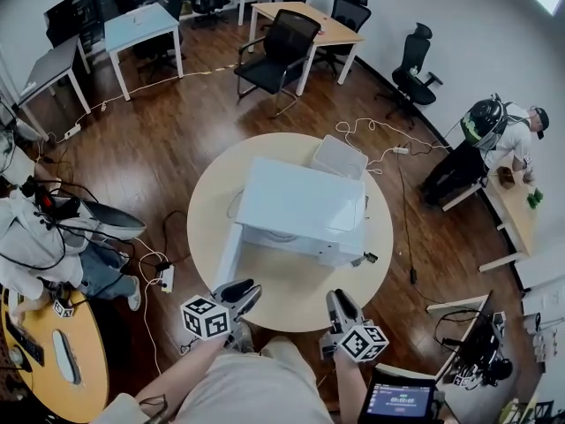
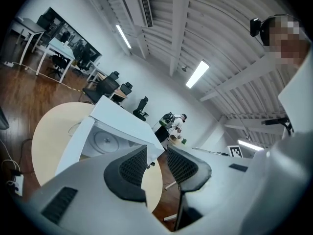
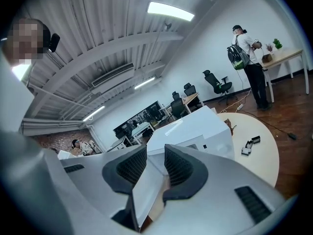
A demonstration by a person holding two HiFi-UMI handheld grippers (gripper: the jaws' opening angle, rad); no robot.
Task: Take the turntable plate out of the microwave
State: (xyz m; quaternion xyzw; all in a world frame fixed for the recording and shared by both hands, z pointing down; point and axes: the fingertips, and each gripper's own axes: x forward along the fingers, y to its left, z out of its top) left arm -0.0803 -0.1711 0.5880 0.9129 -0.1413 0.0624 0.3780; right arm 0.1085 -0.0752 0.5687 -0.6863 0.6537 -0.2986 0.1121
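Observation:
A white microwave [image 1: 305, 206] stands mid-way on a round beige table [image 1: 291, 299], its door [image 1: 228, 256] swung open toward me on the left. In the left gripper view the open cavity shows the round turntable plate [image 2: 105, 141] lying flat inside. My left gripper [image 1: 245, 295] hovers at the table's near edge by the door, jaws open and empty [image 2: 156, 163]. My right gripper [image 1: 338, 304] sits at the near edge further right, also open [image 3: 155, 168]. The microwave [image 3: 195, 129] and its door lie beyond its jaws, untouched.
A clear plastic box [image 1: 340, 155] sits behind the microwave, and a small black item [image 1: 369, 257] lies on the table at its right. Cables and a power strip [image 1: 166, 278] cross the floor. A seated person [image 1: 35, 237] is at left and another person [image 1: 508, 135] stands far right.

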